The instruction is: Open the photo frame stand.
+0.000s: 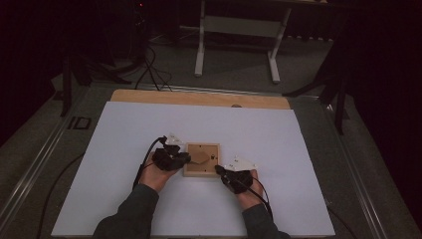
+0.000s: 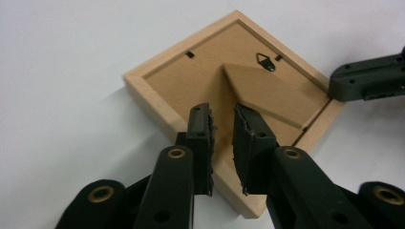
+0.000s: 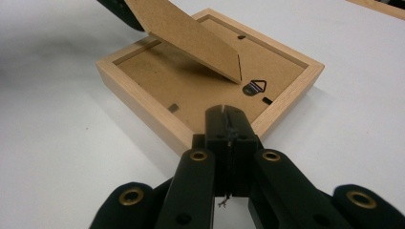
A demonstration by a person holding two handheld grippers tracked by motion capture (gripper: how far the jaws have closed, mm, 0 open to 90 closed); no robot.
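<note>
A light wooden picture frame [image 1: 201,172] lies face down on the white sheet, its brown backing board [image 2: 181,81] up. Its cardboard easel stand [image 3: 191,33] is lifted at a slant above the backing. A small metal hanger [image 3: 254,87] sits near one edge. My left gripper [image 2: 222,126] hangs over the frame's left side with its jaws a little apart; nothing is pressed between the pads, and the stand's lower end lies just beyond the right pad. My right gripper [image 3: 224,114] is shut, its tips resting at the frame's near rim [image 3: 282,102]. In the high view, left gripper [image 1: 185,158] and right gripper [image 1: 218,170] flank the frame.
The white sheet [image 1: 199,124] covers most of the table, with a wooden strip [image 1: 199,98] along the far edge. Cables [image 1: 144,169] trail from both grippers toward the person's forearms. Beyond the table stand white desk legs [image 1: 200,45] and dark stands on the floor.
</note>
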